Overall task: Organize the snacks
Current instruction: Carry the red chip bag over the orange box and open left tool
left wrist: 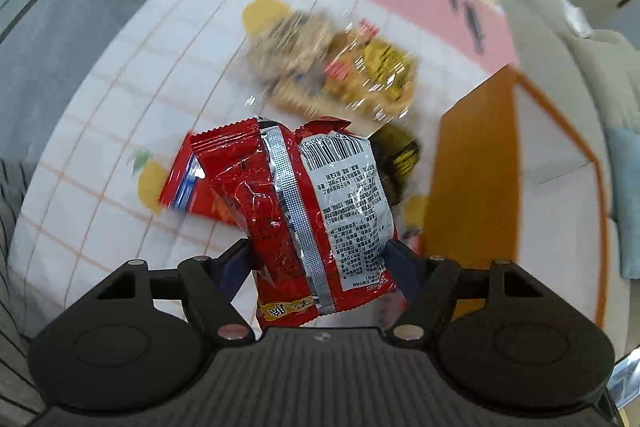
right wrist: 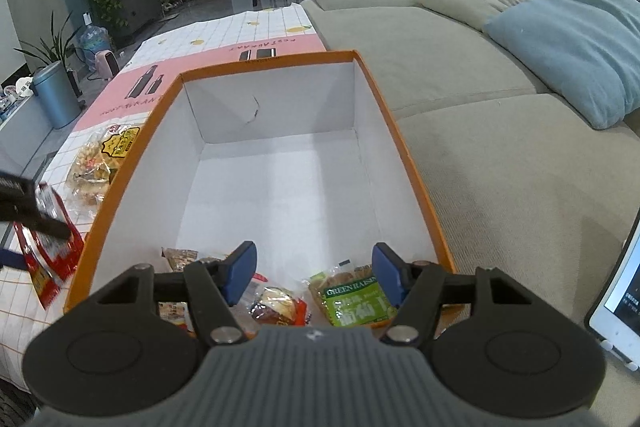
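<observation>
Left gripper [left wrist: 320, 247] clamping red snack packet [left wrist: 316, 211], orange box [left wrist: 472, 187] beside

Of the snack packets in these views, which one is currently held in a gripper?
The red packet with the silver back seam, clamped in the left gripper. The other packets lie on the tablecloth or in the orange box.

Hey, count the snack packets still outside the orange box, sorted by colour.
Red: 2, the held red packet in the left hand-held gripper and the loose red packet
Clear: 1, the clear bag
Dark: 1, the dark packet
Total: 4
</observation>
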### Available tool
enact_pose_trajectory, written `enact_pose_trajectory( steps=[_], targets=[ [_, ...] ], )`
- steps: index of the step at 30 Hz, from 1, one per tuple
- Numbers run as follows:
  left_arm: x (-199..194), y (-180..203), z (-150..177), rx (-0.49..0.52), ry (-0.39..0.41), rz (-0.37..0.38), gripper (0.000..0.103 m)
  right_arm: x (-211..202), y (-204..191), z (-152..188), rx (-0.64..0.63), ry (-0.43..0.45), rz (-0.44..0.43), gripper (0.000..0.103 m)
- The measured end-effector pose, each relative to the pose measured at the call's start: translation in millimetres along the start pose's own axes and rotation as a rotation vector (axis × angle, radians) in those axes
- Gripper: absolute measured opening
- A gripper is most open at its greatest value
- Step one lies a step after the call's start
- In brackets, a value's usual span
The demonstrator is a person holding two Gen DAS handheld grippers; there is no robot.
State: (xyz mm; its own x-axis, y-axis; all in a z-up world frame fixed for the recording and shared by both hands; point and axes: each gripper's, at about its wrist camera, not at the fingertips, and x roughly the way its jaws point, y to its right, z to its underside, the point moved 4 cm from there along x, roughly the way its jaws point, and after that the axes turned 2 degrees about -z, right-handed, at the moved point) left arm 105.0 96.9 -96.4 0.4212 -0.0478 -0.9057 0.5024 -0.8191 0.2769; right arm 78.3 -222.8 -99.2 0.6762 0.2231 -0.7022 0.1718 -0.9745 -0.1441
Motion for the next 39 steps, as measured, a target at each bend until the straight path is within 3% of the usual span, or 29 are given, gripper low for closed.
enact_pose_trajectory(
  steps=[6, 11, 17, 26, 30, 35, 39],
  targets=[
    [-32.8, 26.9, -6.5, 0.065, 0.1, 0.118, 0.084, -5.5, 2.5, -4.3, 0.03, 0.039, -0.015, 0.063],
    [-57.8, 65.4, -4.0, 0.21, 0.174, 0.178, 0.084, -10.4, 2.0, -8.3, 0.056, 0.073, -0.058, 0.062],
    [-67.9, 114.5, 8.5, 0.339, 0.179, 0.254, 0.084, -21.5, 11.4, -15.0, 0.145, 0.148, -0.114, 0.062],
    [-32.8, 171.5, 31.6, 0.534, 0.092, 0.267, 0.084, -42.8, 33.9, -23.5, 0.319, 0.313, -0.145, 0.062],
    [-15.6, 181.2, 40.1, 0.559, 0.052, 0.223, 0.084, -41.7, 36.7, -25.3, 0.333, 0.319, -0.133, 0.062],
    [4.5, 189.7, 49.5, 0.577, -0.033, 0.239, 0.084, -48.3, 41.8, -25.5, 0.364, 0.348, -0.125, 0.062],
    [25.1, 194.3, 54.4, 0.561, -0.082, 0.193, 0.084, -52.5, 45.1, -25.2, 0.349, 0.37, -0.091, 0.062]
  ],
)
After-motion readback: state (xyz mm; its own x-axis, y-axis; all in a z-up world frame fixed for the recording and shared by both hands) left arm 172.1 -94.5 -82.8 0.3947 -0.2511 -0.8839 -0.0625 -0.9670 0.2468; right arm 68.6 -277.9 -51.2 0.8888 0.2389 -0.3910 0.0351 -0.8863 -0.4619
